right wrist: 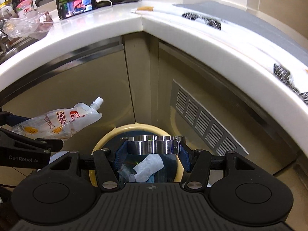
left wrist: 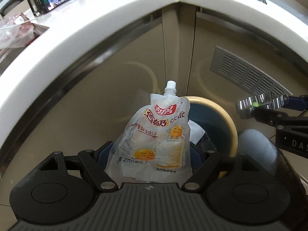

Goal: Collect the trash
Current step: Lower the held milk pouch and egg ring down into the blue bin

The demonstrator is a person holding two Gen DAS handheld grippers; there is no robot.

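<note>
Below white counter (left wrist: 80,19), left tongs (left wrist: 152,154) pinch clear spouted pouch (left wrist: 154,134).

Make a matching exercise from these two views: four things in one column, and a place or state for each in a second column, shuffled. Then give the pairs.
Things
1. drink pouch
2. metal clamp
3. trash bin
4. phone

Places or states
A. on the counter, screen lit
B. on the floor in the cabinet corner, paper inside
C. shut in the left hand-held gripper, cap on
D. shut in the right hand-held gripper, over the bin

Pairs: 1-C, 2-D, 3-B, 4-A
</note>
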